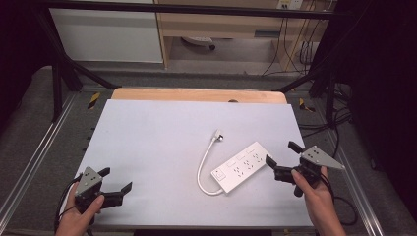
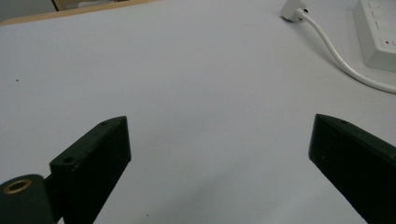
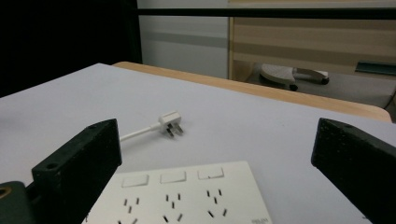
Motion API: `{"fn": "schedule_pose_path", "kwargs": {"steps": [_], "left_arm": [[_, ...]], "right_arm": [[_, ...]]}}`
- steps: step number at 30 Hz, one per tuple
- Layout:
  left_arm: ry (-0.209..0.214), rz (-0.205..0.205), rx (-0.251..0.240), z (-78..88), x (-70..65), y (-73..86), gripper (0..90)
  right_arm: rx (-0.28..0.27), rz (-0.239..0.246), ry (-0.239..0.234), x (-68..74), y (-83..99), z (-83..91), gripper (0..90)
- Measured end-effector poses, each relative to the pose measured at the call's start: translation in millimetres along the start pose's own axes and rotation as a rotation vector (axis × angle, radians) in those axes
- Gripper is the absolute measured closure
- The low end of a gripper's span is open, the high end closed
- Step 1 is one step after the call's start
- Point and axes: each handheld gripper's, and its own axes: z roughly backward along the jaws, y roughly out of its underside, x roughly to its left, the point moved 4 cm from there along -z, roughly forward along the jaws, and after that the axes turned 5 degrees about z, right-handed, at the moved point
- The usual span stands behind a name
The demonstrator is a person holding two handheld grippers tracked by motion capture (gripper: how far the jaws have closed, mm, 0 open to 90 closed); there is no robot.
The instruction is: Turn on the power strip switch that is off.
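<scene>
A white power strip (image 1: 242, 166) lies slantwise on the pale table sheet (image 1: 157, 132), right of the middle. Its white cable (image 1: 202, 167) loops left and back to a plug (image 1: 218, 135) lying flat. My right gripper (image 1: 281, 152) stands open just right of the strip's far end, jaws pointing at it with nothing between them. The right gripper view has the strip (image 3: 187, 196) close below the open jaws (image 3: 217, 135) and the plug (image 3: 170, 122) beyond. My left gripper (image 1: 117, 179) is open at the front left corner. The left gripper view shows bare sheet between its jaws (image 2: 219, 126), the plug (image 2: 293, 10) far off.
A wooden board edge (image 1: 196, 94) runs along the table's far side. Black frame bars (image 1: 64, 64) stand at both back corners, with metal rails (image 1: 29, 157) along the sides. Cupboards and loose cables (image 1: 295, 49) lie beyond the table.
</scene>
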Motion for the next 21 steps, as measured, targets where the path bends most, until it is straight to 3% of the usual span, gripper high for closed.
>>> {"fn": "schedule_pose_path", "kwargs": {"steps": [11, 16, 21], "left_arm": [[-0.002, 0.002, 0.001, -0.2, 0.0, 0.3, 5.8], [-0.002, 0.001, 0.000, -0.4, -0.3, 0.0, 5.8], [-0.001, -0.004, 0.000, -0.6, -0.6, -0.5, 5.8]], "right_arm": [[0.043, -0.027, 0.066, -20.6, 48.9, 9.6, 2.3], [0.090, -0.037, 0.071, -21.8, 68.4, 6.7, 2.4], [0.150, -0.008, 0.054, -15.2, 79.0, 1.1, 1.9]]}}
